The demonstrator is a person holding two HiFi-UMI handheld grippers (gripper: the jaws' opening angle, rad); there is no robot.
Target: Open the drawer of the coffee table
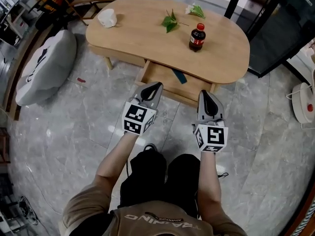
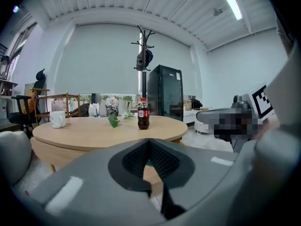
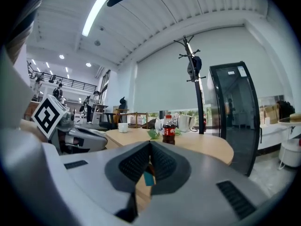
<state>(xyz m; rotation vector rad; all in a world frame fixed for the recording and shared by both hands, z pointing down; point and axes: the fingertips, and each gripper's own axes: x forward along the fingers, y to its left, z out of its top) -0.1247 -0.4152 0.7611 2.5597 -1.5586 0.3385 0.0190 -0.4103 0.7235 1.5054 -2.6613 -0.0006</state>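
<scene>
Head view: nearest were the person's dark knees, and from them both forearms reached toward the coffee table (image 1: 147, 33). The left gripper (image 1: 155, 86) and the right gripper (image 1: 205, 93) pointed the same way, side by side, each with its jaws together and nothing in them. The drawer (image 1: 165, 85) stood partly out from under the tabletop, toward the person, with a teal object (image 1: 179, 76) lying in it. Its front ran side to side, ahead of and below both tips. The left tip overlapped the front's left end and the right tip sat by its right end. Whether either touched the wood could not be told.

Left gripper view: the closed jaws of the left gripper (image 2: 149, 144) aimed at the table's edge (image 2: 94, 134), roughly level with the top.

Right gripper view: the right gripper (image 3: 149, 147) was also shut and empty. The teal object (image 3: 148, 179) showed through the slit under its pads, so the drawer probably lay straight ahead. Any further pull would probably run back toward the person.
</scene>
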